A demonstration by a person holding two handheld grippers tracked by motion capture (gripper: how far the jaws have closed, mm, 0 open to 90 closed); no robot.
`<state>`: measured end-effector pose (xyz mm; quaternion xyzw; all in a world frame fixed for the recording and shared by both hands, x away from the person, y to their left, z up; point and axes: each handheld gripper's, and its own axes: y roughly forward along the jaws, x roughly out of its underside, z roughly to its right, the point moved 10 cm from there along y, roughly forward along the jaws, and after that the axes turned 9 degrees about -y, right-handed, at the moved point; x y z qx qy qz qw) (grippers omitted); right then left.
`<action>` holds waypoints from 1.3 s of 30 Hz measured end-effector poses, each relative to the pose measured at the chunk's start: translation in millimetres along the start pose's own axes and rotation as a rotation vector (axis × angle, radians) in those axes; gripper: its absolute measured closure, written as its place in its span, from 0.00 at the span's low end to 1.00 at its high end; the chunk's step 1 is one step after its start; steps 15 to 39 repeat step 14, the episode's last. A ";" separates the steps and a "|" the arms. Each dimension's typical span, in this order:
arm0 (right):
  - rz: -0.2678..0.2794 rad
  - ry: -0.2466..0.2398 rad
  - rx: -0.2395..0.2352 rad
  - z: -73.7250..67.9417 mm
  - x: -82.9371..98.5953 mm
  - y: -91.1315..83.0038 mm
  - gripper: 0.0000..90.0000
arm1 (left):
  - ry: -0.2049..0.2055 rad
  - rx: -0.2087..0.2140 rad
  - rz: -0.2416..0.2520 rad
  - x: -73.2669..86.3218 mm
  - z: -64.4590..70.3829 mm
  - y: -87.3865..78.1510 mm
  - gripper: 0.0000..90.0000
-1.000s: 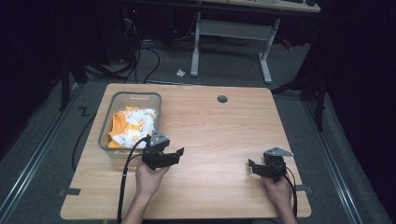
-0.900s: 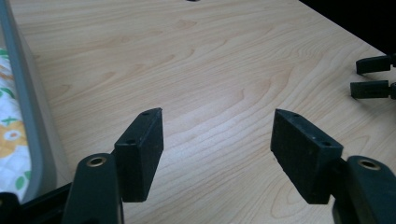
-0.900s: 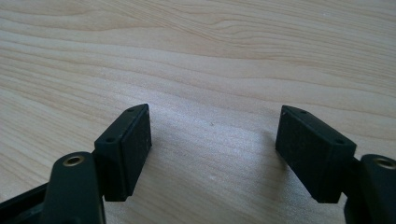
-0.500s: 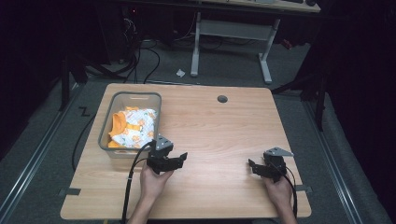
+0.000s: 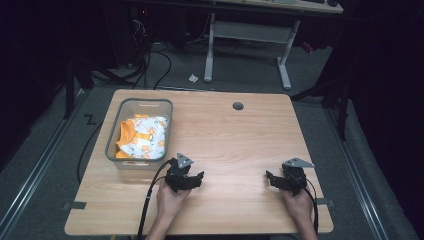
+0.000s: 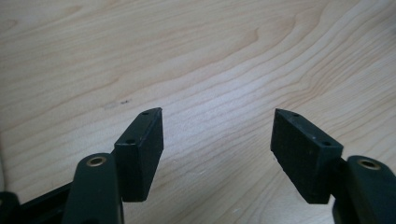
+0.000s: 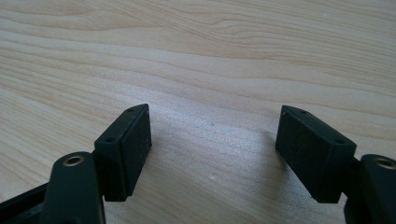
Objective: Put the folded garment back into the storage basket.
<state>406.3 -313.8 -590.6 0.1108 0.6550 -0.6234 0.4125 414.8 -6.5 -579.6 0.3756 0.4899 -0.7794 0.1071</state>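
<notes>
the left gripper (image 5: 192, 179) sits low over the near-left part of the wooden table (image 5: 240, 135), jaws spread wide with bare wood between them. the right gripper (image 5: 274, 180) rests near the table's near-right edge, jaws equally wide and empty. a grey bin (image 5: 116, 145) stands just beyond and left of the left gripper, holding what looks like folded orange-and-white cloth (image 5: 144, 136). a small dark round hole (image 5: 238, 106) sits at the far middle of the table.

You see a pale wood-grain table (image 5: 240, 135), a grey bin (image 5: 145, 105), orange-and-white printed cloth (image 5: 145, 137) and your black grippers.
</notes>
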 end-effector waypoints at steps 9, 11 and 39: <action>0.000 0.000 0.000 -0.1 0.1 0.0 0.30 | 0.052 -0.075 0.013 9.7 -6.1 8.4 0.36; 0.000 0.000 0.000 -0.1 0.1 0.0 0.30 | 0.047 -0.077 0.012 9.7 -6.6 8.5 0.35; 0.000 0.000 0.000 -0.1 0.1 0.0 0.30 | 0.045 -0.076 0.012 9.6 -6.7 8.6 0.34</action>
